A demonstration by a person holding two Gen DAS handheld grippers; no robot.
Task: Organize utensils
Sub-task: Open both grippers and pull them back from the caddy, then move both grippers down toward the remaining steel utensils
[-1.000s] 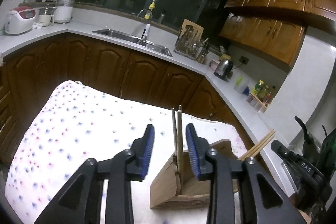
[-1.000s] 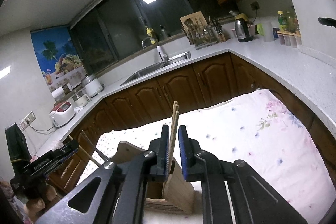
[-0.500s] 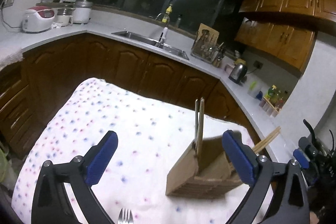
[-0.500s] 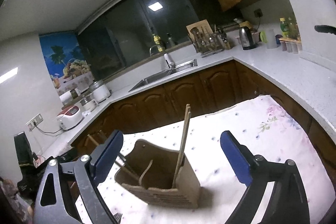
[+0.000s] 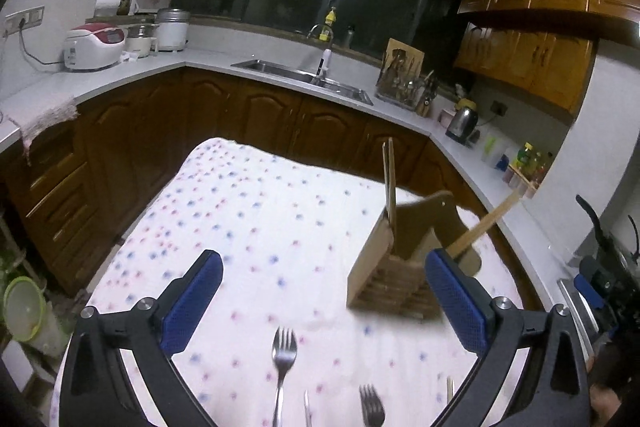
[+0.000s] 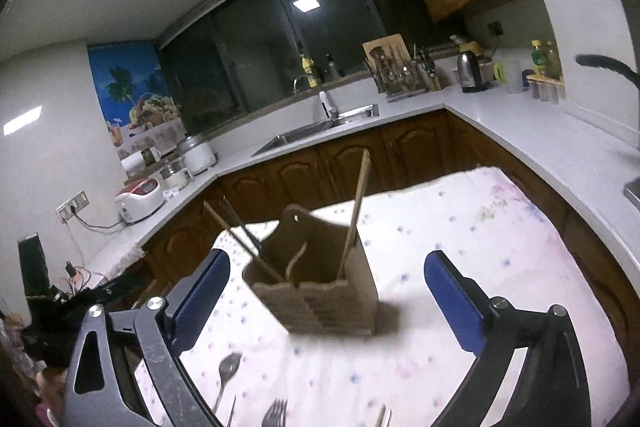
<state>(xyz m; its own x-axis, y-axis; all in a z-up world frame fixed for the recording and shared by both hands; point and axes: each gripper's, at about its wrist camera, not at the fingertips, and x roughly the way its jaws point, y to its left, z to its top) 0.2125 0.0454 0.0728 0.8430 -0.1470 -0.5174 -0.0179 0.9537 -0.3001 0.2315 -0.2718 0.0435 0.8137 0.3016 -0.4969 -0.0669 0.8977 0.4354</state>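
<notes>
The wooden utensil holder [image 6: 320,279] is standing on the dotted tablecloth [image 5: 256,227], with chopsticks [image 6: 356,215] leaning inside it. Forks [image 5: 283,359] are lying on the cloth nearer to you. Your left gripper [image 5: 332,299] and right gripper [image 6: 332,303] have just been opening; both are standing wide and holding nothing.

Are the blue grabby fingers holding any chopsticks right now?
No. The left gripper and right gripper have just opened wide; both are empty. The wooden chopsticks stand in the brown wooden utensil holder.
</notes>
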